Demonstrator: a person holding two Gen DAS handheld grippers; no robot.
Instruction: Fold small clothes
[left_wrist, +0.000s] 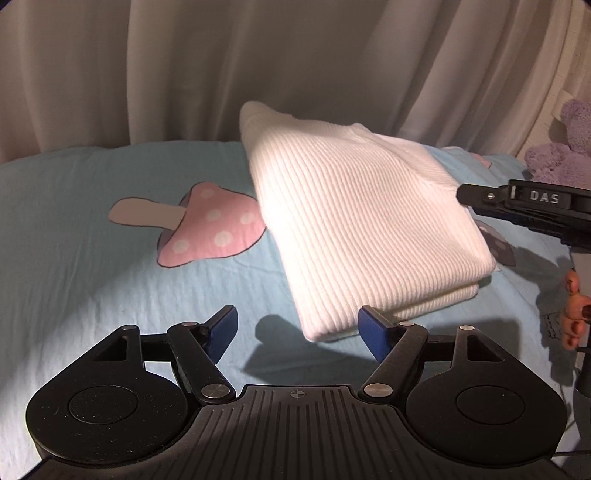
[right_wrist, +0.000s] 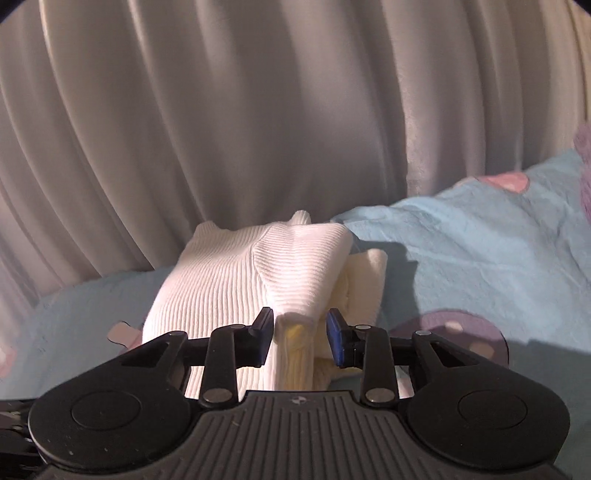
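Note:
A white ribbed garment (left_wrist: 354, 221) lies folded on the light blue sheet (left_wrist: 74, 229). Its far end stands raised off the bed. My left gripper (left_wrist: 297, 330) is open just before the garment's near corner, and nothing is pressed between its blue pads. My right gripper (left_wrist: 461, 195) comes in from the right and meets the garment's right edge. In the right wrist view the right gripper (right_wrist: 300, 338) has a bunched fold of the garment (right_wrist: 236, 273) between its blue pads. The jaws stand a little wider than the fold, with a gap on the right side.
The sheet carries a pink mushroom print (left_wrist: 210, 225) left of the garment and a purple one (right_wrist: 461, 332) on the right. A purple plush toy (left_wrist: 565, 155) sits at the far right. Pale curtains (left_wrist: 184, 74) hang behind the bed. A person's hand (left_wrist: 574, 317) holds the right gripper's handle.

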